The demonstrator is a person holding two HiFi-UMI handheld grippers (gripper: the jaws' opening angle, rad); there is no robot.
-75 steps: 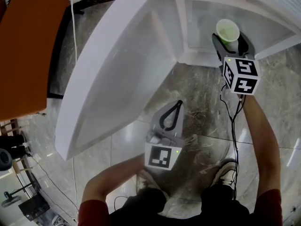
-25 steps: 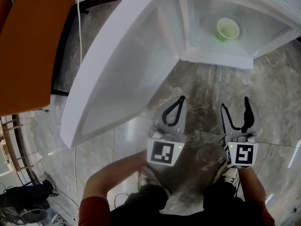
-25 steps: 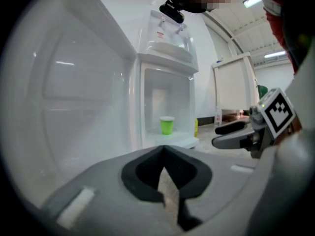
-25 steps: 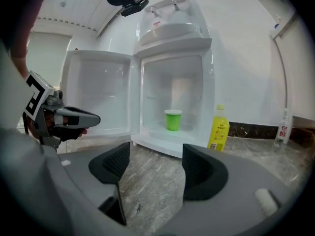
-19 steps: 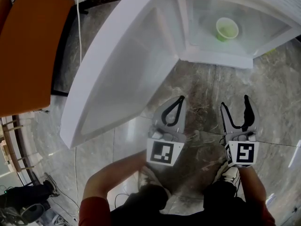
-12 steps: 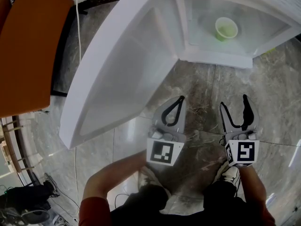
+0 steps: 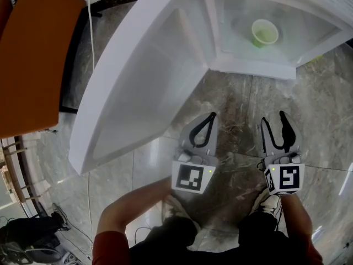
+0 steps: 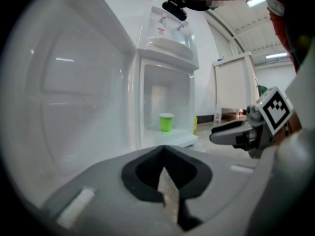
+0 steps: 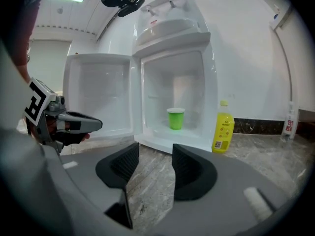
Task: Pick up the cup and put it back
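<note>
At the upper right of the head view, the green cup is standing upright inside the open white fridge. It is well apart from the left gripper and the right gripper, which are hovering side by side at lower centre. In the left gripper view, the jaws are sitting clenched, tips touching, gripping nothing. In the right gripper view, the jaws have just been closing but are standing apart and empty, with the cup showing above them beside a yellow bottle.

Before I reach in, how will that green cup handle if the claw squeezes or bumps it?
The cup looks thin-walled and seems empty, so probably light and easily crushed. It stands upright, wider at the rim, on a smooth white shelf, so a bump could slide or tip it.
</note>
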